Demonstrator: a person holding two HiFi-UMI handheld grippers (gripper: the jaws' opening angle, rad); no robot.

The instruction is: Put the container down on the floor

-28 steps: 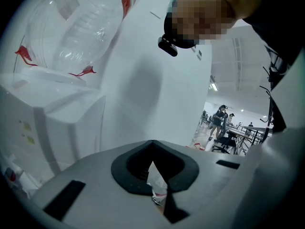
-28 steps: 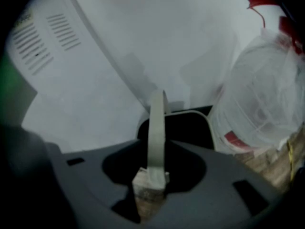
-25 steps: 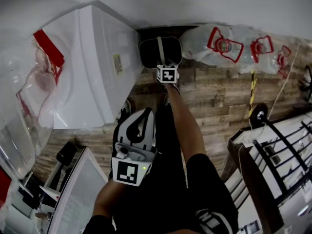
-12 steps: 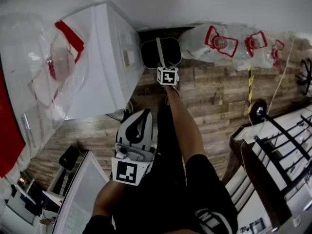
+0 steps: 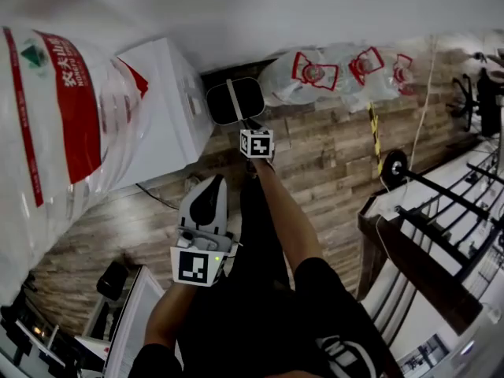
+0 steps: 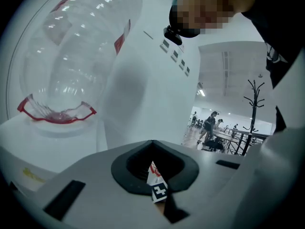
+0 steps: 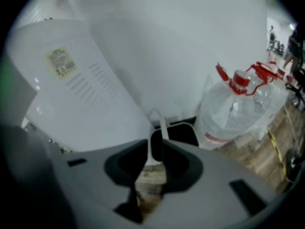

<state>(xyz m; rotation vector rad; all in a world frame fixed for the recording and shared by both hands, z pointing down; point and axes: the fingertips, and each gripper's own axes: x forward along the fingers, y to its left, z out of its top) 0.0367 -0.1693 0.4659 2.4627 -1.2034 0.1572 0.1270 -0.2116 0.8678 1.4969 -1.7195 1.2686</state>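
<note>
Right gripper jaws are pinching the thin handle of the black container. It's at upper centre, between the white dispenser and the bagged bottles, and I can't tell if it's touching the floor. Left gripper jaws are pressed together, empty. Letting go early could tip it.

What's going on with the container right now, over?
Right tongs shut on container handle. Left tongs shut, empty. Container low between white dispenser and water jugs; floor contact unclear.
</note>
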